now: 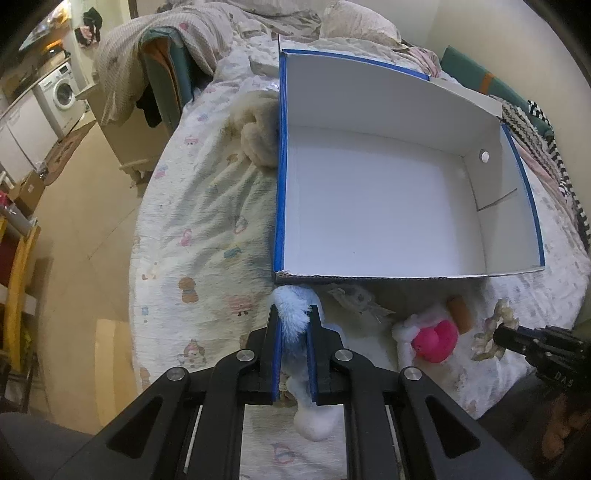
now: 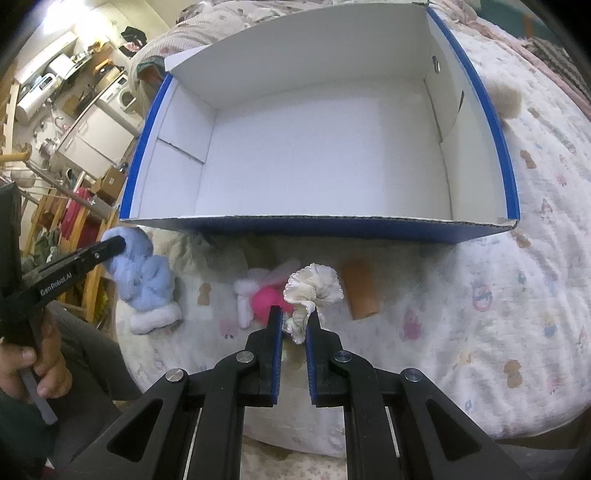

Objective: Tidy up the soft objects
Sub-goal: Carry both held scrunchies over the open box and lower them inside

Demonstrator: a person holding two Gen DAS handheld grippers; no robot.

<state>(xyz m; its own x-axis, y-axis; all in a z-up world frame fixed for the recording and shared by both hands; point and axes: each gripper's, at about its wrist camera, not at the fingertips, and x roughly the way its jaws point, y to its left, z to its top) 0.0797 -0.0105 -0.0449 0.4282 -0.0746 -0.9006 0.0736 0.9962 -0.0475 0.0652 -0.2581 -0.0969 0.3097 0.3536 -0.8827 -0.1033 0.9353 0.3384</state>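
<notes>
An open blue box with a white inside (image 1: 369, 206) (image 2: 325, 147) lies on the bed and holds nothing. My left gripper (image 1: 294, 308) is shut on a fluffy light-blue and white soft toy (image 1: 295, 317), just in front of the box's near wall; the toy also shows in the right wrist view (image 2: 142, 280). My right gripper (image 2: 294, 310) is shut on a cream ruffled scrunchie (image 2: 314, 288), also seen in the left wrist view (image 1: 495, 332). A pink and white plush (image 1: 432, 339) (image 2: 262, 299) and a brown cylinder (image 1: 461, 314) (image 2: 360, 291) lie between the grippers.
A beige fluffy plush (image 1: 258, 133) (image 2: 506, 99) lies against the box's far side wall. The patterned bed sheet (image 1: 192, 229) (image 2: 498, 295) ends at the bed edge beside the floor. Blankets and pillows (image 1: 221, 26) pile behind the box.
</notes>
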